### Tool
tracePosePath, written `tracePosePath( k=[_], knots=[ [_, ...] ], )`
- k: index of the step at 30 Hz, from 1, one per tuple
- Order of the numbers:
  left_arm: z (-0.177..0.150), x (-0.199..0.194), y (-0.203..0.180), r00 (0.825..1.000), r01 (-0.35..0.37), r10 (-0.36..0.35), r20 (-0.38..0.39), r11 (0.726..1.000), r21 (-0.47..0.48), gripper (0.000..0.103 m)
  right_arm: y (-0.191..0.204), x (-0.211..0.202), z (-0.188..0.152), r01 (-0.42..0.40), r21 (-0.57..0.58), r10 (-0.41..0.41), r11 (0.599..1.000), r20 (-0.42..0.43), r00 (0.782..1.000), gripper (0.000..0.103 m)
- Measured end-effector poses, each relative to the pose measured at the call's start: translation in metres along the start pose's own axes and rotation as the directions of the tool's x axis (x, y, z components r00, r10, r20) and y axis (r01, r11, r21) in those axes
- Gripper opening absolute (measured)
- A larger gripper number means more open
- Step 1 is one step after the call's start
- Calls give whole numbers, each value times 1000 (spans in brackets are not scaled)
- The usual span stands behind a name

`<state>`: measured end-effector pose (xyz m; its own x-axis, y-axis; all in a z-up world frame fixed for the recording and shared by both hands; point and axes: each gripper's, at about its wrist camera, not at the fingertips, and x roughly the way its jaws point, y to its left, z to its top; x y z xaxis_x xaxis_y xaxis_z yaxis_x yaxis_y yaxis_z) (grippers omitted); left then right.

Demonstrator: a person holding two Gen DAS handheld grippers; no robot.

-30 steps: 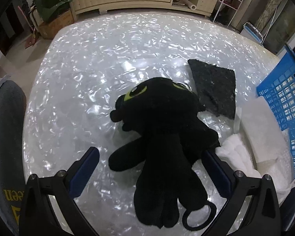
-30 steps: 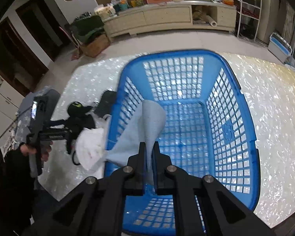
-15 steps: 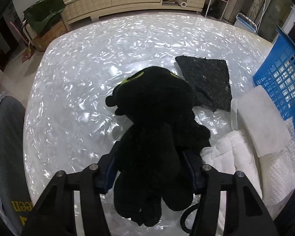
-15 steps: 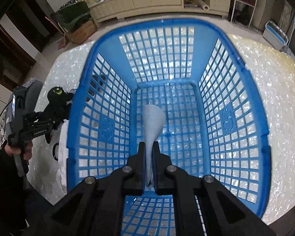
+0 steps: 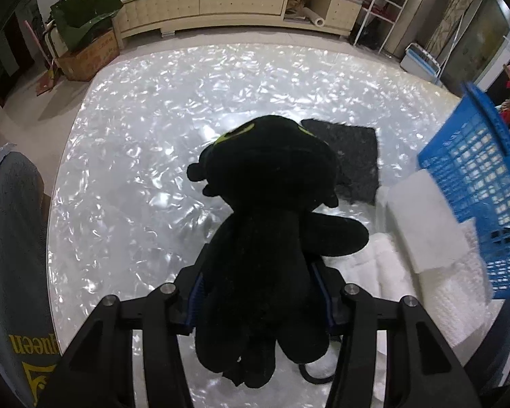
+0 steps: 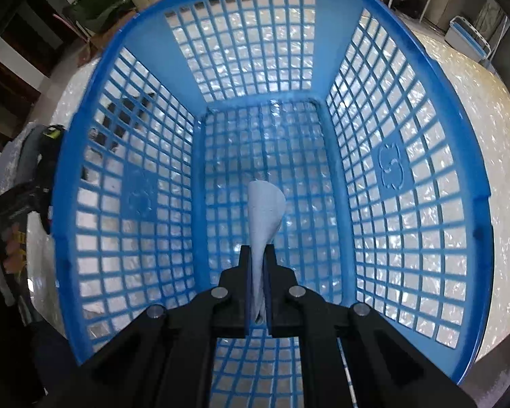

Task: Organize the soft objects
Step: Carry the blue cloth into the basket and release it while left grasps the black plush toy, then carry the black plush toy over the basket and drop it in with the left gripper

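The black plush toy with green eyes (image 5: 268,224) sits between the left gripper's (image 5: 260,301) fingers, which have just been closing and now pinch its lower body; its head points toward 12 o'clock over the pearly white tabletop (image 5: 153,142). At 2 o'clock lies a dark grey felt square (image 5: 353,159), at 3 o'clock white folded cloths (image 5: 421,221) beside the blue plastic lattice basket (image 5: 482,183). The right gripper (image 6: 258,285) has its fingers pressed together on a pale blue cloth (image 6: 265,210) hanging inside the basket (image 6: 384,170).
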<state>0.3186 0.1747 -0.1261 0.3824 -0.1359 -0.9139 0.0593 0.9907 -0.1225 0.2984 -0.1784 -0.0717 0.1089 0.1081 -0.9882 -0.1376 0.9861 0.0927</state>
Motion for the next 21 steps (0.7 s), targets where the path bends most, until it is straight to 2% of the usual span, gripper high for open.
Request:
tracePosePath(
  k=[1,3,4,5,8,11,13,17,21],
  knots=[
    [0,-3,-2,1000,2,-2,4,1000,3,50,-2,1,-1,7,1,-7,1000,-2,1000,8],
    [-2,-13,-5,1000,4,-5,15,1000,10,50,-3,1,-5,15,3,-15,1000,-2,1000,27],
    [-3,-17,-7,1000,8,-8,19,1000,11,50,-4,1,-6,13,8,-13,1000,4,1000,48],
    [-5,-22,-9,1000,12,-12,21,1000,12,50,-4,-3,-8,3,11,-3,1000,20,1000,59],
    [-9,-37,-16,999,17,-18,31,1000,17,50,0,-19,-16,20,-3,-20,1000,69,997,76],
    [-12,-56,-24,999,20,-21,46,999,27,50,2,-32,-21,20,-16,-19,1000,101,995,85],
    [-14,-71,-31,998,21,-23,62,999,38,50,5,-43,-26,22,-25,-19,999,131,991,87],
    [-14,-101,-48,994,36,-42,97,998,60,50,8,-63,-37,24,-47,-14,999,190,982,103],
    [-9,-129,-74,989,49,-62,133,993,104,50,3,-80,-46,22,-68,-5,997,244,970,103]
  ],
)
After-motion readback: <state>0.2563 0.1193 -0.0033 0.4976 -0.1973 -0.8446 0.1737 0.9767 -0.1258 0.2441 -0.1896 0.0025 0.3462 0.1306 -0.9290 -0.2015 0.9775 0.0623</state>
